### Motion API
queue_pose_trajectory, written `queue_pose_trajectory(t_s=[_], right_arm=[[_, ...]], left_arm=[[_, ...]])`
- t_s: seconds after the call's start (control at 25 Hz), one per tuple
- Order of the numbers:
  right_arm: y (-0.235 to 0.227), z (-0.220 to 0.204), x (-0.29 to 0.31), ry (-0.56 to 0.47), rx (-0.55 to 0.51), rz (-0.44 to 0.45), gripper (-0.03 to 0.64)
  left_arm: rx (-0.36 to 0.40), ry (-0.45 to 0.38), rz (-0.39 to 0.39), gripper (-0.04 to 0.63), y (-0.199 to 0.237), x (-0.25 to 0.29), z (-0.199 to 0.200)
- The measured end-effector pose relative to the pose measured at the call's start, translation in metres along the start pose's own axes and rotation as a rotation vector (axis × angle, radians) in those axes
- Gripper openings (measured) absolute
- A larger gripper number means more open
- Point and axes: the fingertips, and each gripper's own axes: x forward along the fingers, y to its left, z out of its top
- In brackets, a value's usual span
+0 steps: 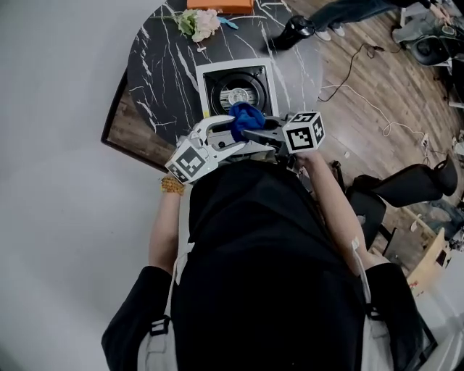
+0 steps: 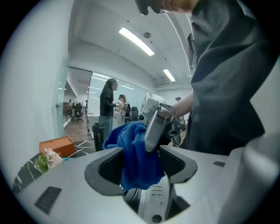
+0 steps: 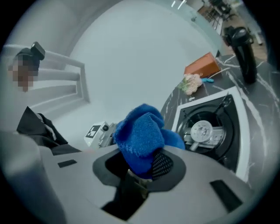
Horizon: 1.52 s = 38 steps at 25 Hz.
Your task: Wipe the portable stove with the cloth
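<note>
The blue cloth [image 1: 246,117] hangs bunched above the near edge of the white portable stove [image 1: 235,87] with its round black burner. My right gripper [image 1: 252,135] comes in from the right and is shut on the cloth [image 3: 142,133], which bulges out over its jaws [image 3: 146,164]. My left gripper [image 1: 233,136] faces it from the left. Its jaws [image 2: 140,164] stand wide apart around the hanging cloth [image 2: 138,153], pads off the fabric, with the right gripper's finger [image 2: 154,127] reaching in between them. The stove [image 3: 205,131] lies beyond and below both grippers.
The stove sits on a black marble table [image 1: 148,72]. At the table's far end lie a bunch of flowers [image 1: 199,22] and an orange box [image 1: 220,6]. A black flask [image 3: 243,39] stands near there. A black chair [image 1: 406,185] and cables are on the wooden floor at right.
</note>
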Motion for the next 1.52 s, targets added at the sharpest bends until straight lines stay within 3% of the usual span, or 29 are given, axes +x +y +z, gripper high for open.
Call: queue_pose_trajectory(t_s=[0.08,0.16,0.24,0.32,0.4,0.52,0.56,0.64,0.72,0.8,0.96,1.04,1.12,1.24,1.4,1.44,1.52], right_arm=[[0.015,-0.009,0.006,0.044,-0.008,0.065,0.074],[0.019,-0.013,0.01,0.056,-0.06,0.058,0.078],[0.016,-0.013,0.006,0.03,-0.109,0.027,0.089],[0.014,-0.012,-0.005,0.003,-0.207,-0.012,0.142],[0.013,-0.011,-0.017,0.006,-0.439,-0.11,0.195],[0.023,-0.017,-0.014,0.076,-0.999,-0.248,0.23],[0.027,-0.023,-0.005,0.116,-1.157,-0.262,0.23],[0.029,-0.036,0.02,0.178,-1.322,-0.242,0.232],[0.034,-0.037,0.042,0.186,-1.364,-0.191,0.267],[0.043,-0.031,0.051,0.194,-1.399,-0.145,0.26],[0.037,-0.039,0.049,0.248,-1.427,-0.136,0.22],[0.029,-0.038,0.045,0.248,-1.409,-0.163,0.186],[0.015,-0.034,0.04,0.262,-1.341,-0.214,0.106],[-0.023,-0.045,0.041,0.389,-1.234,-0.302,0.092],[-0.076,-0.073,0.061,0.578,-1.109,-0.379,0.092],[-0.086,-0.077,0.069,0.602,-1.102,-0.398,0.092],[-0.1,-0.079,0.083,0.638,-1.111,-0.439,0.094]], left_arm=[[0.045,0.044,0.005,0.272,-0.004,0.012,-0.004],[0.073,0.087,0.002,0.251,-0.006,0.02,-0.01],[0.05,0.098,0.013,0.221,-0.004,0.021,-0.016],[-0.034,0.079,0.05,0.138,0.004,0.015,-0.022],[-0.194,0.047,0.073,0.111,0.016,0.002,-0.031],[-0.492,0.008,-0.044,0.106,0.018,-0.012,-0.042],[-0.552,0.002,-0.092,0.106,0.014,-0.013,-0.041],[-0.628,-0.025,-0.172,0.106,0.006,-0.008,-0.036],[-0.726,-0.099,-0.239,0.097,0.001,-0.003,-0.025],[-0.831,-0.184,-0.283,0.097,0.0,-0.003,-0.019],[-0.947,-0.247,-0.29,0.114,-0.004,-0.008,-0.027],[-0.975,-0.272,-0.29,0.157,-0.001,-0.013,-0.029],[-0.989,-0.303,-0.274,0.267,0.006,-0.022,-0.031],[-0.98,-0.23,-0.138,0.268,0.022,-0.034,-0.056],[-0.862,0.064,0.164,0.268,0.046,-0.044,-0.12],[-0.846,0.094,0.205,0.268,0.05,-0.046,-0.129],[-0.871,0.076,0.25,0.268,0.057,-0.049,-0.134]])
